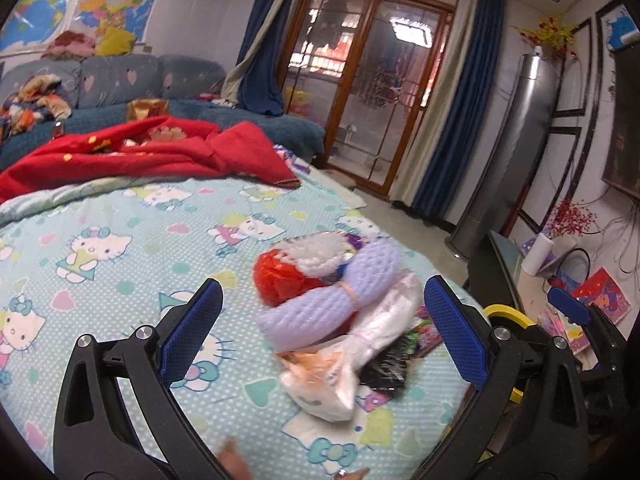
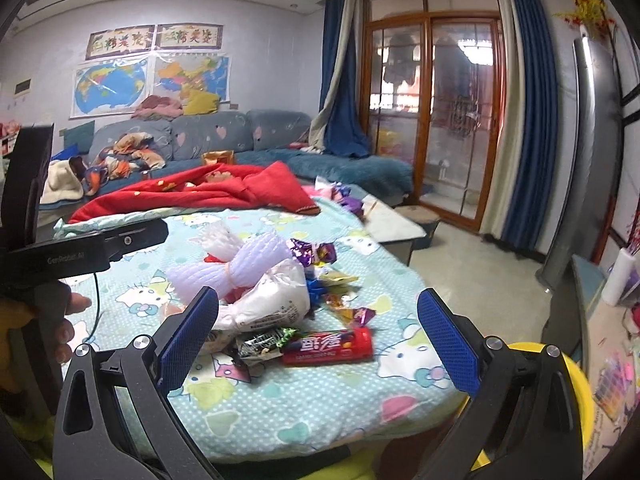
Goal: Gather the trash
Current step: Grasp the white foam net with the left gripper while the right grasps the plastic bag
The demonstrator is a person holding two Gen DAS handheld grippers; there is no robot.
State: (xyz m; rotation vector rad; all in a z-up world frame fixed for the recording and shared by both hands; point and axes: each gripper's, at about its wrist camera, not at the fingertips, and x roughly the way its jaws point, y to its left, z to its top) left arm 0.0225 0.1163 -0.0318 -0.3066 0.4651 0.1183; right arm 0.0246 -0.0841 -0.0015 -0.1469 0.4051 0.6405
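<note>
A pile of trash lies on the Hello Kitty bedsheet (image 2: 280, 400): a lilac foam net (image 1: 320, 304) (image 2: 248, 260), a red bag (image 1: 280, 280), a white plastic bag (image 1: 360, 340) (image 2: 272, 300), a black wrapper (image 1: 384, 368) (image 2: 264, 344), a red candy tube (image 2: 328, 348) and several foil wrappers (image 2: 316, 252). My left gripper (image 1: 324, 328) is open, hovering just above the pile with nothing held. My right gripper (image 2: 316, 340) is open and empty, a little in front of the red tube. The left gripper's body (image 2: 80, 248) shows in the right wrist view.
A yellow bin (image 2: 576, 396) (image 1: 508, 316) stands below the bed's right edge. A red blanket (image 2: 208, 192) lies at the far end of the bed. A sofa (image 2: 224, 136), a low table (image 2: 396, 224), glass doors (image 2: 432, 120) and a cluttered stand (image 1: 560, 280) surround it.
</note>
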